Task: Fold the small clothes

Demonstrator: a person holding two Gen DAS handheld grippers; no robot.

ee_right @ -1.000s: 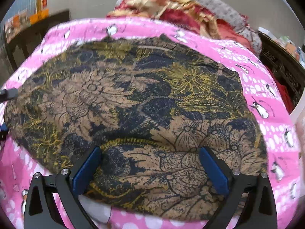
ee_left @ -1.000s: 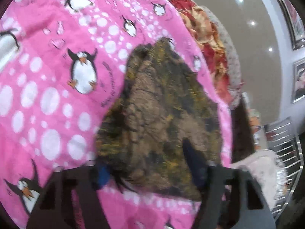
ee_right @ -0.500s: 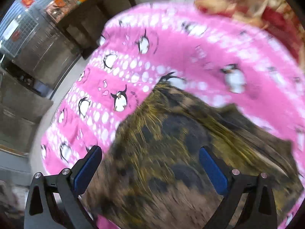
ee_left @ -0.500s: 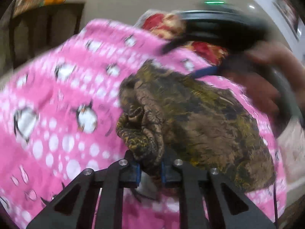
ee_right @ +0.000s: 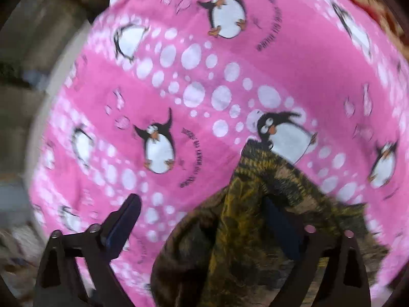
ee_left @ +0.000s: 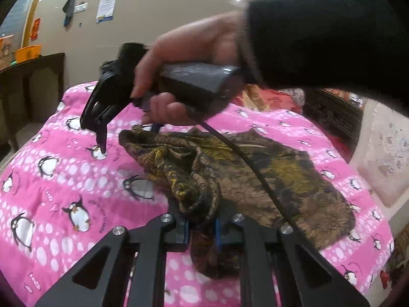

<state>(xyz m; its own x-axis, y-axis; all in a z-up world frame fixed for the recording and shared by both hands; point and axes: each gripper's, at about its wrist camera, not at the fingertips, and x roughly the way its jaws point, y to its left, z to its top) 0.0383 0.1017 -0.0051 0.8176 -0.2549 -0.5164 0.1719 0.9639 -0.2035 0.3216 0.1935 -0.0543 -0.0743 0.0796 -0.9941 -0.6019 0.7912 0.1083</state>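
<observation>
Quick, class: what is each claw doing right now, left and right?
Left claw: shut on a bunched edge of the patterned cloth.
Right claw: open, closing around the cloth's far corner, not yet pinching it.

Motion is smearing the right wrist view, so the pattern on the brown floral garment is running into streaks. The garment is covering the lower part of one blue pad there. In the left wrist view, a dark sleeve is blocking the far wall, and the pink penguin blanket is running off the frame's bottom edge.
</observation>
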